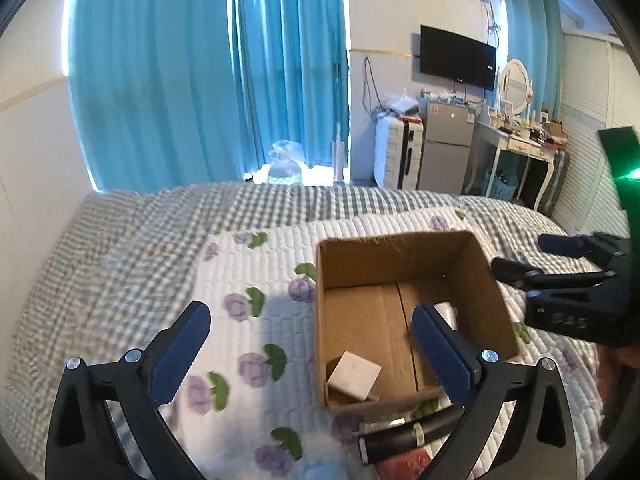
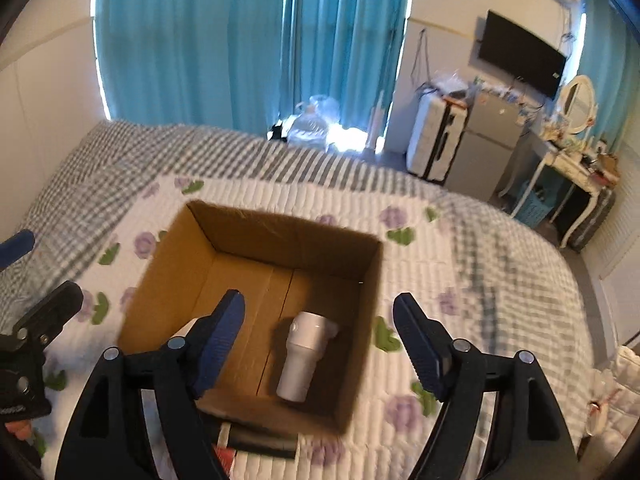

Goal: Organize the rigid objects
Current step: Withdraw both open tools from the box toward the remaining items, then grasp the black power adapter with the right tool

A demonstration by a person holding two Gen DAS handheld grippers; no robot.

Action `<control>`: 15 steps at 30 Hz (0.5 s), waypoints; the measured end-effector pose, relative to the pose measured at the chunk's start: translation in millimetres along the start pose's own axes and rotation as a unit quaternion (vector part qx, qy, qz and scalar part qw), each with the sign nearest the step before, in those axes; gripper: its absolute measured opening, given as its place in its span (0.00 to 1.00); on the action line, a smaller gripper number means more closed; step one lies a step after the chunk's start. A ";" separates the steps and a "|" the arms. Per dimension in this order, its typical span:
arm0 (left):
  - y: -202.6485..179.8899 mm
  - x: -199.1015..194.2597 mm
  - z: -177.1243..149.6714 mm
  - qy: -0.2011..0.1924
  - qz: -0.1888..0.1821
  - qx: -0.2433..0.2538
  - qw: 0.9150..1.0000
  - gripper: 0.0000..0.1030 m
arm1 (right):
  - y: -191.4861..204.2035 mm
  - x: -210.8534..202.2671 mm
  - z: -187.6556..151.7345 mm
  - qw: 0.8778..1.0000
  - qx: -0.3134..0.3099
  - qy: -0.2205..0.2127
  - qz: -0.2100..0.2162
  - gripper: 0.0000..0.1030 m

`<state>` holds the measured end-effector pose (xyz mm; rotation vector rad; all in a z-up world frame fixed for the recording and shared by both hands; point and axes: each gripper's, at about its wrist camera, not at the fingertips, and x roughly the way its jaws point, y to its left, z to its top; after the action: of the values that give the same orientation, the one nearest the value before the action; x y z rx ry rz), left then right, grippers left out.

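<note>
- Left gripper (image 1: 310,344) hangs over the flowered quilt (image 1: 248,280), jaws spread wide, nothing between them.
- Next along, the cardboard box (image 1: 400,258) sits open on the quilt; a white square block (image 1: 354,374) leans in its near corner.
- Deeper in the box, a white cylinder (image 2: 302,356) lies on its side on the floor.
- Just outside the near wall, a black tube (image 1: 408,436) lies on the quilt.
- Far right, the right gripper (image 2: 320,340) hovers above the box, fingers parted and empty.
</note>
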<state>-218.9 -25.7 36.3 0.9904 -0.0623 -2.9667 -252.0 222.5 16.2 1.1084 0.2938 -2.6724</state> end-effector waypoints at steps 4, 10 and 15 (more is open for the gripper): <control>5.9 -48.9 3.6 -0.012 -0.004 -0.006 1.000 1.00 | 4.4 -70.0 2.0 1.000 -0.003 -0.016 -0.024 0.86; 12.2 -100.0 -23.6 -0.010 -0.014 -0.006 1.000 1.00 | 14.6 -142.7 -26.5 1.000 -0.012 -0.009 -0.024 0.91; 10.8 -104.0 -73.6 0.018 -0.015 -0.007 1.000 1.00 | 31.9 -148.7 -84.1 1.000 -0.018 0.006 0.009 0.91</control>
<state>-91.5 -36.4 40.3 1.0526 -0.0278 -2.9703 -84.6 235.2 61.1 1.1117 0.3303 -2.6357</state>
